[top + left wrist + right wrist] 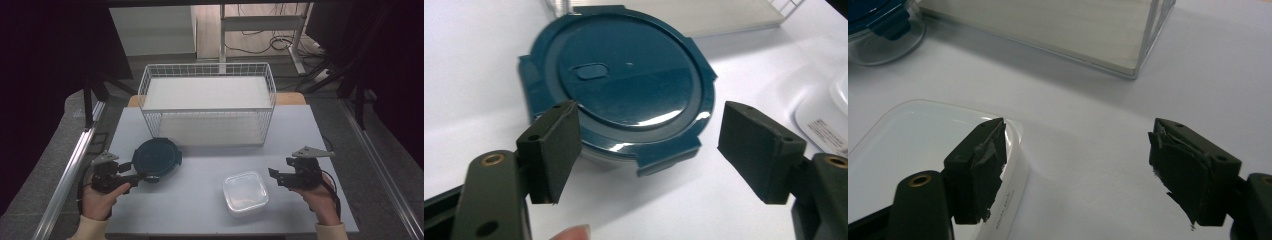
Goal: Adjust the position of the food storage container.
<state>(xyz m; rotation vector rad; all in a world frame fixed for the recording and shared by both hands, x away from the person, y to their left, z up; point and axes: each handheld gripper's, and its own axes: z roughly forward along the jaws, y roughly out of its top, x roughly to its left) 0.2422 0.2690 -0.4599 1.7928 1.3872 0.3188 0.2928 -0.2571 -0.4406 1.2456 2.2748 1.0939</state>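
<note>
High view: lidded blue container (pixel 156 157) and white container (pixel 245 192), contents hidden, both tongs (pixel 150 178) (pixel 272 174) released.

One round blue container (pixel 156 157), one white container (pixel 245 192), one wire rack (pixel 207 102).

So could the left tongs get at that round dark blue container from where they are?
Probably yes. The left tongs stand open right in front of the round blue-lidded container, with only bare table between them. The square white container sits off to the side, out of the way.
</note>
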